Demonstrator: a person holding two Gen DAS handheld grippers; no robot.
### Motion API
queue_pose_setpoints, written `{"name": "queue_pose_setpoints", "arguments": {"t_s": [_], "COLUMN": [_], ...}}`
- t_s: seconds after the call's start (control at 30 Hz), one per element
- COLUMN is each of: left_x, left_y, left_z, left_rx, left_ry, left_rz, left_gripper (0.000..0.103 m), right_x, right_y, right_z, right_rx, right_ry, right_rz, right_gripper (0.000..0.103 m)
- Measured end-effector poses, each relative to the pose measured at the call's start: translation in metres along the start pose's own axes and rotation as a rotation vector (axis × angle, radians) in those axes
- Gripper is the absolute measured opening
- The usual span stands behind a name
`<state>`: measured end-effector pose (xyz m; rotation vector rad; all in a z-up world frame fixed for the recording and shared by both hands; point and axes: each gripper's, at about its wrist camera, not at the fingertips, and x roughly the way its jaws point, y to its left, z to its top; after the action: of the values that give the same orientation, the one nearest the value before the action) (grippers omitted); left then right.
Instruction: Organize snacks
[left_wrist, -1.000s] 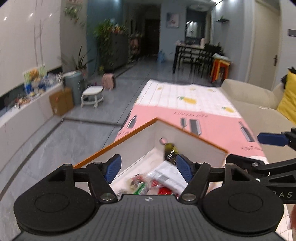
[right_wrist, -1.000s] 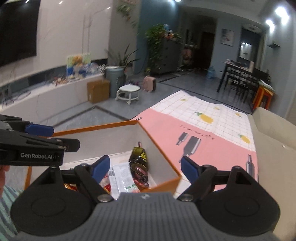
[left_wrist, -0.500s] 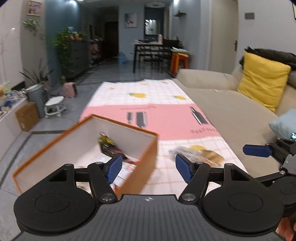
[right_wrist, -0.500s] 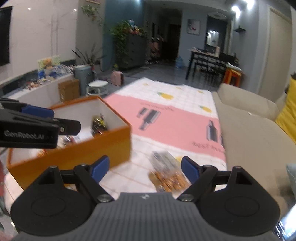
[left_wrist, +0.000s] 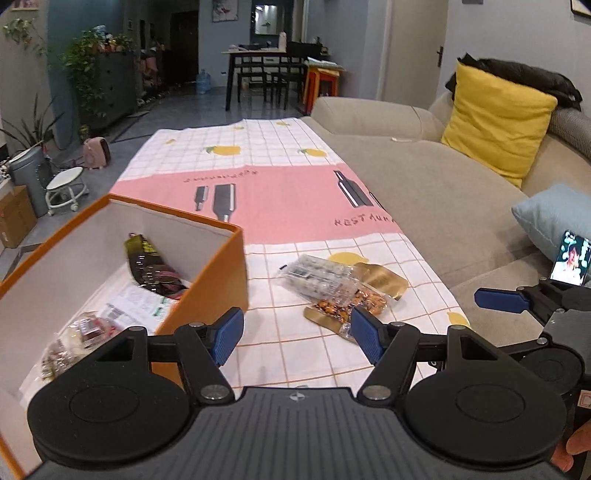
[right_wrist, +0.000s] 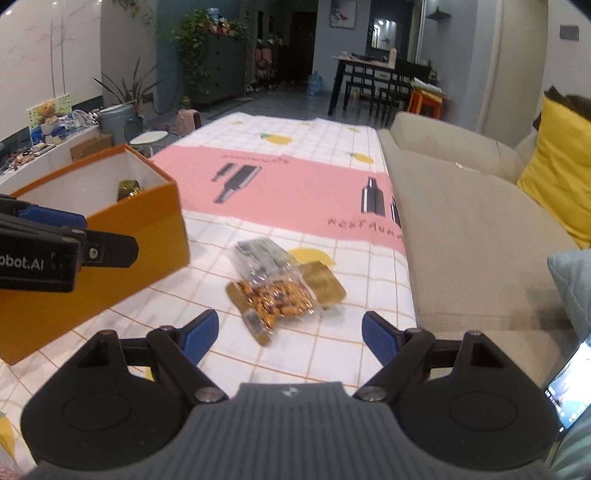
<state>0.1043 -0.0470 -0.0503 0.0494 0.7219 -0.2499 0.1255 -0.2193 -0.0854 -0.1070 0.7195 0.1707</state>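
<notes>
The orange box (left_wrist: 218, 273) at the left holds several snack packets. More snack bags (right_wrist: 273, 291) lie right of it on the tablecloth (left_wrist: 295, 192). Left gripper (left_wrist: 295, 334) and right gripper (right_wrist: 290, 334), both empty with jaws wide, have swung from the box toward them.

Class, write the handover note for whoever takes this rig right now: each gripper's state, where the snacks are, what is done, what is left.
Left gripper: open, holding nothing.
Right gripper: open, holding nothing.
Orange box: on the tablecloth, already holds several snack packets.
Left out: overlapping snack bags on the cloth beside the box, in front of both grippers.
Next: probably pick these up and put them in the box.
</notes>
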Motion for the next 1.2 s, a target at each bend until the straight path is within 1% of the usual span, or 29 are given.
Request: {"name": "queue_pose_setpoints", "arguments": {"t_s": [0.2,0.4,0.53,0.57,0.63,0.67,0.7,0.77,0.83,0.9,1.0,1.07,1.1,1.13,1.17,1.2], "left_x": [0.027,0.053,0.072,0.078,0.087,0.092,0.096,0.105,0.115,0.123,0.135,0.141,0.143,0.145,0.146,0.147], "left_y": [-0.011,-0.017,-0.022,-0.024,-0.028,-0.029,-0.030,-0.030,-0.028,-0.027,-0.024,-0.022,-0.021,-0.020,-0.018,-0.017], "left_z": [0.004,0.017,0.023,0.024,0.024,0.025,0.025,0.026,0.027,0.026,0.024,0.023,0.022,0.021,0.021,0.021], "left_rx": [0.030,0.039,0.053,0.062,0.079,0.080,0.073,0.042,0.008,-0.015,-0.059,-0.085,-0.098,-0.110,-0.119,-0.132], "left_ry": [0.029,0.051,0.067,0.073,0.089,0.097,0.105,0.128,0.154,0.185,0.223,0.240,0.245,0.249,0.254,0.257], "left_rz": [-0.019,-0.052,-0.058,-0.061,-0.076,-0.083,-0.090,-0.105,-0.119,-0.122,-0.136,-0.144,-0.146,-0.148,-0.148,-0.149], "left_gripper": [0.078,0.076,0.075,0.075,0.075,0.075,0.075,0.075,0.075,0.073,0.064,0.054,0.050,0.040,0.035,0.033], "right_x": [0.033,0.066,0.081,0.085,0.091,0.095,0.098,0.104,0.109,0.112,0.117,0.120,0.121,0.122,0.123,0.124], "right_y": [-0.018,-0.027,-0.031,-0.032,-0.035,-0.037,-0.038,-0.042,-0.044,-0.046,-0.047,-0.047,-0.048,-0.049,-0.050,-0.051], "right_z": [-0.003,-0.006,-0.002,-0.001,0.002,0.002,0.003,0.004,0.006,0.007,0.008,0.009,0.008,0.008,0.008,0.008], "right_rx": [0.021,0.020,0.022,0.020,0.020,0.023,0.028,0.040,0.044,0.045,0.041,0.037,0.039,0.044,0.052,0.056], "right_ry": [0.037,0.078,0.079,0.078,0.079,0.081,0.083,0.083,0.079,0.076,0.073,0.073,0.074,0.076,0.077,0.077], "right_rz": [0.007,0.016,0.008,0.006,0.005,0.006,0.006,0.007,0.011,0.019,0.030,0.030,0.031,0.037,0.041,0.041], "right_gripper": [0.082,0.082,0.080,0.078,0.070,0.068,0.064,0.060,0.054,0.051,0.044,0.040,0.036,0.030,0.029,0.025]}}
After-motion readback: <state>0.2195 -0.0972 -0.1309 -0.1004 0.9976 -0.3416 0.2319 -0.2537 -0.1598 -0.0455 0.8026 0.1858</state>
